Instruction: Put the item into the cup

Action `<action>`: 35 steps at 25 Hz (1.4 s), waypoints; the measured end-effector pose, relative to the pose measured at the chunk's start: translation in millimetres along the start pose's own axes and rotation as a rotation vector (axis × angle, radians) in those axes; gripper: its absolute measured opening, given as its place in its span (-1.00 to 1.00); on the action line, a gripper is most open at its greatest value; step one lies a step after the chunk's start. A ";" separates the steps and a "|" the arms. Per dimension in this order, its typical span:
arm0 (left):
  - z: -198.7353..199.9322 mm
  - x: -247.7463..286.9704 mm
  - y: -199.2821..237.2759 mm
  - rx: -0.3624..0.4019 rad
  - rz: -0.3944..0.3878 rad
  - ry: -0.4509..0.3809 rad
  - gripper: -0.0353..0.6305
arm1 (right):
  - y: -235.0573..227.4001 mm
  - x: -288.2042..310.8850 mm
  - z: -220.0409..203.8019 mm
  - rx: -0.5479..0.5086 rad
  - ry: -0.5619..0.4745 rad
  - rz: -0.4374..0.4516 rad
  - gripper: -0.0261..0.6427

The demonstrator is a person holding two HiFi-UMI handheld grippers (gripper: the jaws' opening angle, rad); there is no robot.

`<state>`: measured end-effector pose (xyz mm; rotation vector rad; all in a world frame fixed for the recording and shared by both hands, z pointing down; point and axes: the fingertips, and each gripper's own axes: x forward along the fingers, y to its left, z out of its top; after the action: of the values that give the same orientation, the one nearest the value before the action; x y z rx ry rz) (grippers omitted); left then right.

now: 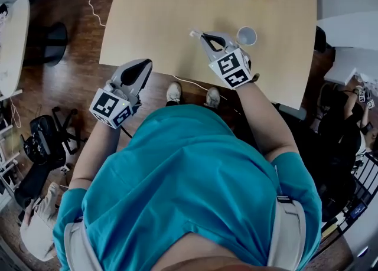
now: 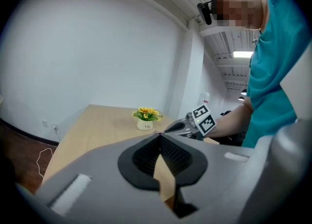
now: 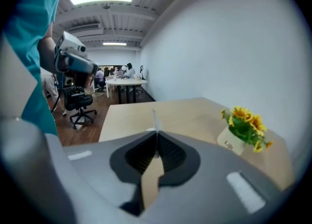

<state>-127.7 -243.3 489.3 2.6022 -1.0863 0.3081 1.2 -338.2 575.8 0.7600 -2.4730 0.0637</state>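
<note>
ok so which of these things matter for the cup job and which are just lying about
For the job: small white cup; thin pale strip, pinched in the jaws of the right gripper.
Just lying about: white pot of yellow sunflowers; black office chair.

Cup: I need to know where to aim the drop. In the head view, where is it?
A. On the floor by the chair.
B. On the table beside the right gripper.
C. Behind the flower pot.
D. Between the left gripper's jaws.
B: the cup stands on the table just beside the right gripper, which is shut on a thin strip.
</note>
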 end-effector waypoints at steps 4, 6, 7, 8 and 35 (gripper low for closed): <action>4.5 16.8 -7.9 -0.003 -0.027 -0.009 -0.89 | -36.1 -47.7 -0.1 0.062 0.017 -0.035 -0.90; 4.8 23.8 -12.5 -0.003 -0.043 -0.007 -0.89 | -54.3 -67.6 -11.0 0.081 0.054 -0.054 -0.90; 4.4 27.0 -14.8 -0.003 -0.050 -0.005 -0.89 | -62.8 -76.0 -17.9 0.090 0.074 -0.063 -0.90; 3.9 30.1 -16.9 -0.003 -0.056 -0.003 -0.89 | -71.1 -83.4 -25.3 0.100 0.094 -0.071 -0.90; -4.1 37.5 -16.6 -0.032 -0.056 0.022 -0.89 | -111.6 -58.0 -138.5 0.114 0.520 -0.042 -0.90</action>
<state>-90.3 -255.3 501.5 2.5895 -1.0009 0.3037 168.4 -375.2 651.1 0.7322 -1.9705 0.3443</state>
